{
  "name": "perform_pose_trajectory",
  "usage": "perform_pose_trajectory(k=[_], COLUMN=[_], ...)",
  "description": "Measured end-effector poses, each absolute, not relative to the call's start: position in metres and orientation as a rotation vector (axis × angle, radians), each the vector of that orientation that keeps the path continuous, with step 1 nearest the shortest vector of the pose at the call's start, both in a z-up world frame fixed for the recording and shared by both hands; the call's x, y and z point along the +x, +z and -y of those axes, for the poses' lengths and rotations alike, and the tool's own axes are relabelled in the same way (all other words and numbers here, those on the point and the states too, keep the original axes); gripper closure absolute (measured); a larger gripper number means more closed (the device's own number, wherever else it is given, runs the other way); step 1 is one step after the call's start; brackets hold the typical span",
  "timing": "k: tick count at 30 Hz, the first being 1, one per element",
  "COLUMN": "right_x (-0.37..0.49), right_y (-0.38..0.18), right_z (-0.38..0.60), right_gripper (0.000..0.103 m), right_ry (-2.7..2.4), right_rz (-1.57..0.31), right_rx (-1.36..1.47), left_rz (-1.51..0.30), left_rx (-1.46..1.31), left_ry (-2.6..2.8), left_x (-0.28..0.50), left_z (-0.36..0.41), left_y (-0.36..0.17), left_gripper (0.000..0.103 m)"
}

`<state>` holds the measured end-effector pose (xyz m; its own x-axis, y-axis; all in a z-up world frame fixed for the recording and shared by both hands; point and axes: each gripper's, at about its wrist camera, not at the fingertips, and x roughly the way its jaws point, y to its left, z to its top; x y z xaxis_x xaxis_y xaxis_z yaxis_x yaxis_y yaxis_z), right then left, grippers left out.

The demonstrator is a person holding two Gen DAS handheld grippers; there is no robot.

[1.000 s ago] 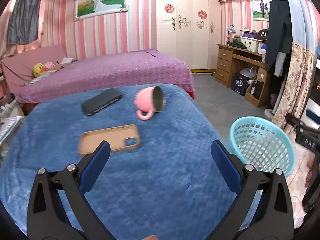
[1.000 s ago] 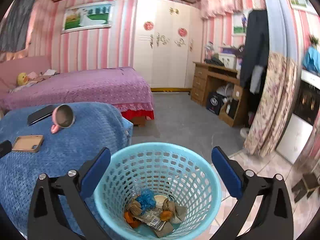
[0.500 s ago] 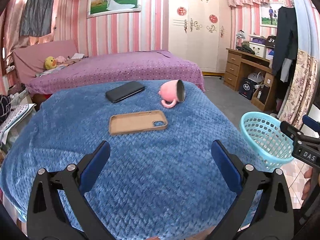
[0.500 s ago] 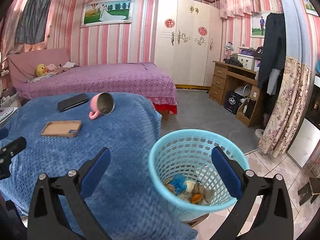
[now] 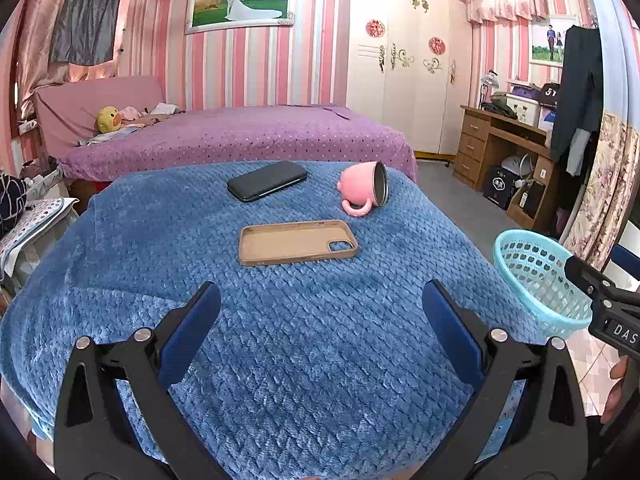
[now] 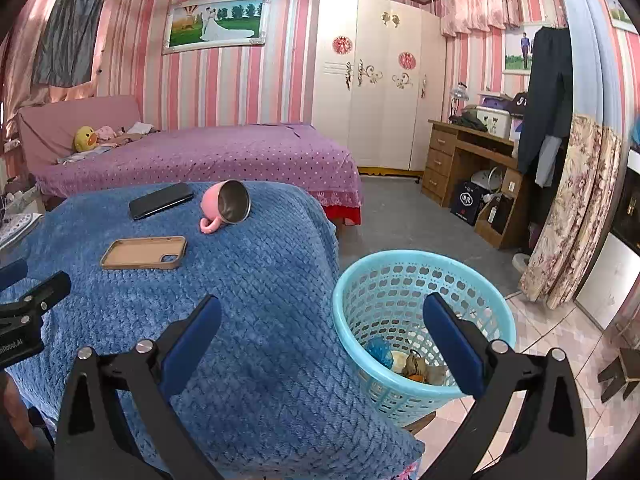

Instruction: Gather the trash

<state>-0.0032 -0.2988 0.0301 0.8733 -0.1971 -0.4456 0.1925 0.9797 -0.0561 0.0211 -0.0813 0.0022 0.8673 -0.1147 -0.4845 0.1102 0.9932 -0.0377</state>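
1. On the blue blanket [image 5: 304, 340]: a tan phone case [image 5: 297, 242] at centre, a black phone [image 5: 267, 180] beyond it, and a pink mug [image 5: 365, 192] tipped on its side, just right of the phone.
2. The turquoise basket [image 6: 416, 320] stands off the blanket's right edge, with trash [image 6: 412, 364] at its bottom.
3. The blanket nearer than the case lies bare.
4. Left gripper [image 5: 320, 320] and right gripper [image 6: 322, 320]: jaws spread wide, holding nothing.
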Motion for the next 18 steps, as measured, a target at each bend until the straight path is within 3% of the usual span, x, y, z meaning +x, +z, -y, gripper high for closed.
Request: perform_pose_trajectory(k=[18], right_x=[-0.002], right_y=[0.032], right_z=[0.283], right_gripper=[0.005], right_ry=[-0.205], right_rz=[-0.431], right_rx=[-0.034], left_rz=[-0.468], left_rx=[-0.02], left_ry=[-0.116], left_x=[0.019], left_z=[0.072], left_y=[0.009], left_gripper=[0.006])
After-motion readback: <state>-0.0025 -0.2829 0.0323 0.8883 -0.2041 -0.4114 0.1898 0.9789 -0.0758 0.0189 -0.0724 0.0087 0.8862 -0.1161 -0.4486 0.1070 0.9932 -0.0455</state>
